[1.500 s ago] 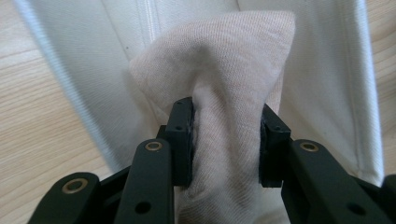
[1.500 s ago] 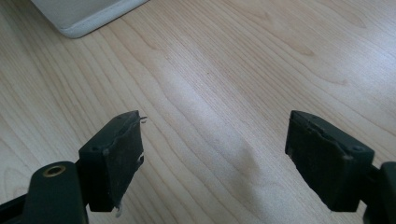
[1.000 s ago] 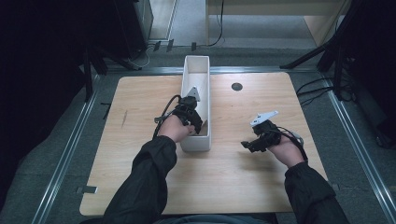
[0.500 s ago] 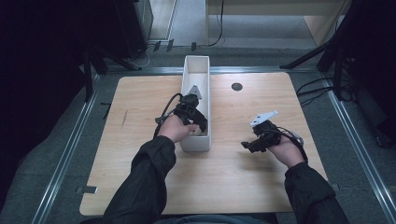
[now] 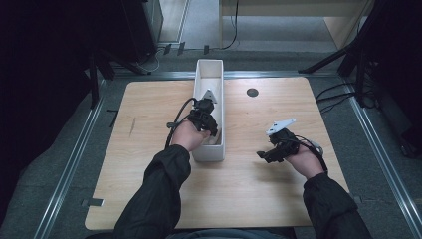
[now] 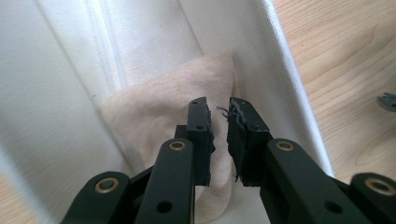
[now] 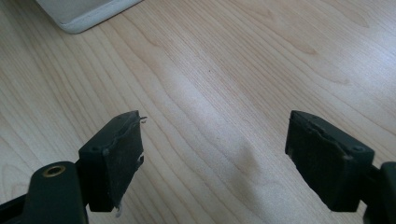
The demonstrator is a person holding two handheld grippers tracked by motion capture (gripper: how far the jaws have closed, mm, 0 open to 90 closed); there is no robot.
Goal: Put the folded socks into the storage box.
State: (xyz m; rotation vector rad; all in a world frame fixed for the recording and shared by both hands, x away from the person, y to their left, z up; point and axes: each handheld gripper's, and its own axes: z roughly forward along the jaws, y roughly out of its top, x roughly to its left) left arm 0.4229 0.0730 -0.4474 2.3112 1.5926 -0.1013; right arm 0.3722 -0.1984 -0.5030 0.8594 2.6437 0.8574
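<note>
Left jaws: the left gripper [image 6: 219,135] has just been closing and its jaws now stand almost together, a thin slit between the pads, nothing clamped; the beige cloth [image 6: 154,121] lies under and behind the tips, not between them.
Cloth: folded at the near end of the white bin [image 5: 199,92], against its end wall; in the left gripper view it spreads from about 9 o'clock to 12 o'clock of the jaws.
Right jaws: the right gripper [image 7: 215,158] has its jaws wide apart, nothing between them, over the bare table [image 7: 233,70].
Right gripper's place: at about 3 o'clock of the bin, well apart from it.
Done: the cloth appears to be already in the bin.
Left: judging by the empty jaws, either a fresh grip or pulling the left gripper out.
</note>
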